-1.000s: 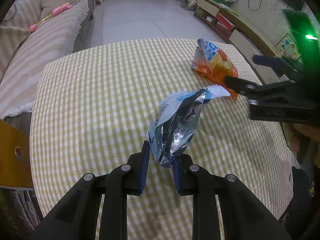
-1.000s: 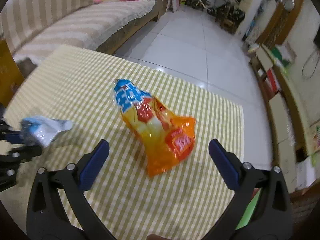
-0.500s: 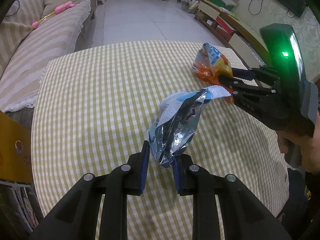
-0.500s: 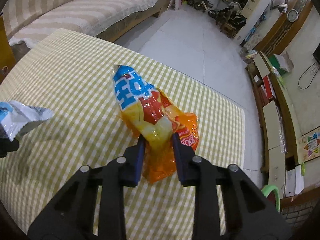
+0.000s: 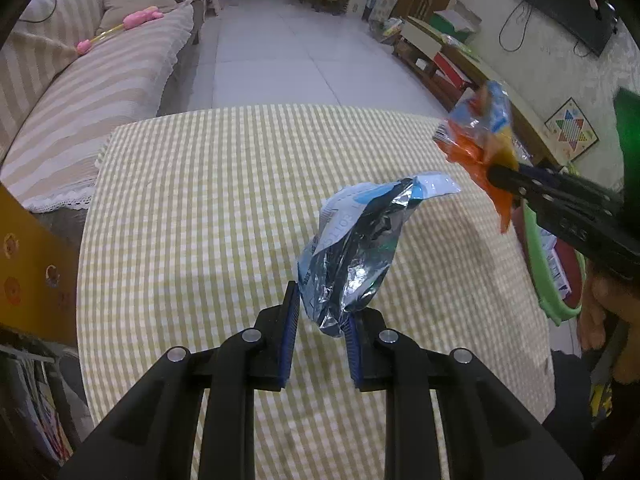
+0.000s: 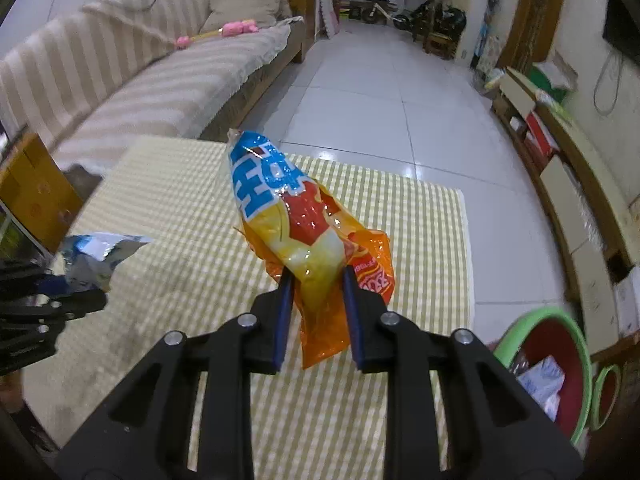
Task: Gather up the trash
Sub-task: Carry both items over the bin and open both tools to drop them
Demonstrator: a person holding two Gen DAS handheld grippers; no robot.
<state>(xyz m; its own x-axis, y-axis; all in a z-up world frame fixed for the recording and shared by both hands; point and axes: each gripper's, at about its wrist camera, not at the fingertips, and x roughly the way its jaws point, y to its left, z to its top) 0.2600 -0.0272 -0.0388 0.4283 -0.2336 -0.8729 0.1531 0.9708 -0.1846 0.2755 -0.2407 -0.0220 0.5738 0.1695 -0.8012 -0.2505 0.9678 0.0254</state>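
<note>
My left gripper (image 5: 320,312) is shut on a crumpled silver and blue snack wrapper (image 5: 356,248) and holds it above the checked table (image 5: 200,208). My right gripper (image 6: 316,284) is shut on an orange, yellow and blue snack bag (image 6: 296,224), lifted off the table (image 6: 180,184). In the left wrist view the right gripper (image 5: 504,174) holds the orange bag (image 5: 476,136) at the table's right edge. In the right wrist view the left gripper's wrapper (image 6: 100,256) shows at the left.
A green-rimmed red bin (image 6: 556,356) with trash in it stands on the floor right of the table; it also shows in the left wrist view (image 5: 552,264). A striped sofa (image 5: 92,92) is at the left. A yellow box (image 6: 36,192) sits by the table's left side.
My right gripper closed on the orange bag, then lifted it off the table and carried it right, toward the bin side. The left gripper kept its wrapper and hardly moved.
</note>
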